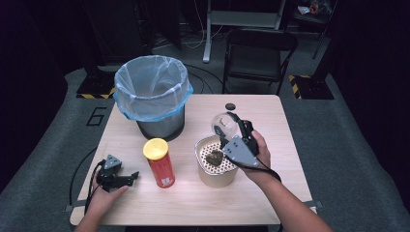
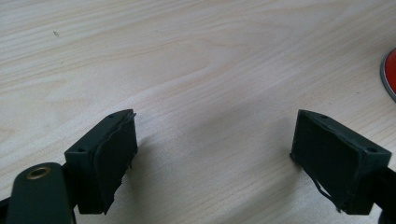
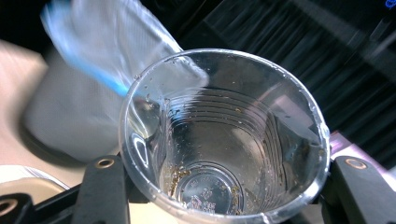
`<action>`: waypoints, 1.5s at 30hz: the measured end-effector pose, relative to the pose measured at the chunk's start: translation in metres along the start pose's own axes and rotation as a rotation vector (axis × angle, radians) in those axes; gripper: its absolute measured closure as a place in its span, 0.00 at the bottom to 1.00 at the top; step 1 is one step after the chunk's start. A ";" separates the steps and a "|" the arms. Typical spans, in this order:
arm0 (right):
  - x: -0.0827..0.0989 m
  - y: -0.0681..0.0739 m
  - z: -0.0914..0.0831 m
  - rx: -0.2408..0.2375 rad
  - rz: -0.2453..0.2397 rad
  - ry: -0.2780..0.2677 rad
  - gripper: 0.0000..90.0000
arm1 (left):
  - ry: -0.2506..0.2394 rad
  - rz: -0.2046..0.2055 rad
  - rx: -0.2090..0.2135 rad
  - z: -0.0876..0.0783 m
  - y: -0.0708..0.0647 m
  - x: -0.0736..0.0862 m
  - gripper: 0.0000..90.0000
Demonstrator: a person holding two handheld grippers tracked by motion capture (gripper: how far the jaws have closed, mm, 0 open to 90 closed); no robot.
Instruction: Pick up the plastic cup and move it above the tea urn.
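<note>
Both hand-held tools are black, the left gripper (image 1: 129,177) and right gripper (image 1: 223,131) each topped by a grey three-cornered plate, trailing black cable toward six o'clock, with brass-ringed screw holes.

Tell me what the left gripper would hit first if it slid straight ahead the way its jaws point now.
Probably the red can. In the high view the left gripper lies low on the table, jaws open and empty, pointing right toward the can's base. Bare wood lies between; the can's edge shows to one side, so it might just graze it.
</note>
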State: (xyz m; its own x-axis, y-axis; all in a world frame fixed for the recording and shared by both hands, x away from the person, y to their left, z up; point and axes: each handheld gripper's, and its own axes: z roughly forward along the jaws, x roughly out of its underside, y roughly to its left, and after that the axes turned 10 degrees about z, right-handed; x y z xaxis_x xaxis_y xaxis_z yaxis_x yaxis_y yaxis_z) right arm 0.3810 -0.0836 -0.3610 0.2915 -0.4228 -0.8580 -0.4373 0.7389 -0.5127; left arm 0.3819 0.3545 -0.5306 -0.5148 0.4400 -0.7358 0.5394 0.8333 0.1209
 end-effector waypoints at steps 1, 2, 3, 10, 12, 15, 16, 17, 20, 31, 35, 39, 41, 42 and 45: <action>-0.001 -0.007 0.001 -0.044 0.114 0.017 0.43 | 0.000 0.000 0.000 0.000 0.000 0.000 0.15; -0.001 -0.012 0.001 -0.083 0.205 0.035 0.43 | 0.000 -0.001 0.000 0.000 0.000 0.000 0.15; -0.001 -0.014 0.002 -0.102 0.249 0.040 0.43 | 0.000 0.000 0.000 0.000 0.000 0.000 0.15; 0.014 -0.034 0.012 -0.319 0.694 0.184 0.42 | -0.002 0.000 -0.002 0.000 0.000 0.000 0.15; 0.017 -0.035 0.013 -0.332 0.716 0.200 0.42 | 0.000 -0.001 0.000 0.000 0.000 0.000 0.15; 0.018 -0.035 0.015 -0.368 0.751 0.229 0.42 | 0.000 -0.002 0.000 0.000 0.000 0.000 0.15; 0.017 -0.035 0.015 -0.379 0.753 0.231 0.42 | -0.001 -0.001 -0.003 0.000 0.000 0.000 0.15; 0.015 -0.034 0.014 -0.388 0.768 0.237 0.42 | -0.001 -0.001 -0.004 0.000 0.000 0.000 0.15; 0.008 -0.035 0.014 -0.410 0.776 0.223 0.42 | -0.001 -0.001 -0.004 0.000 0.000 0.000 0.15; -0.045 -0.050 0.015 -0.417 0.714 0.186 0.42 | 0.008 -0.006 -0.001 0.000 -0.001 0.000 0.15; -0.066 -0.058 0.029 -0.414 0.688 0.189 0.42 | 0.009 -0.006 -0.002 0.000 -0.001 0.000 0.15; -0.088 -0.070 0.046 -0.418 0.678 0.161 0.42 | 0.010 -0.003 0.000 0.000 -0.001 0.000 0.15; -0.098 -0.075 0.055 -0.416 0.678 0.149 0.42 | -0.002 -0.006 -0.003 0.000 -0.002 0.000 0.14; -0.103 -0.077 0.059 -0.412 0.676 0.153 0.42 | -0.001 -0.002 -0.001 0.000 -0.002 0.000 0.14; -0.116 -0.081 0.074 -0.402 0.644 0.154 0.42 | 0.006 0.002 0.014 0.000 -0.002 0.000 0.14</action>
State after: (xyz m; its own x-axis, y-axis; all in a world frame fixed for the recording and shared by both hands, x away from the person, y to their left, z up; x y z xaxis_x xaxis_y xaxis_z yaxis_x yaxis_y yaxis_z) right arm 0.4457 -0.0560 -0.2179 -0.2336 -0.0648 -0.9702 -0.7645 0.6288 0.1421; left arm 0.3809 0.3527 -0.5303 -0.5177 0.4437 -0.7315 0.5495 0.8278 0.1132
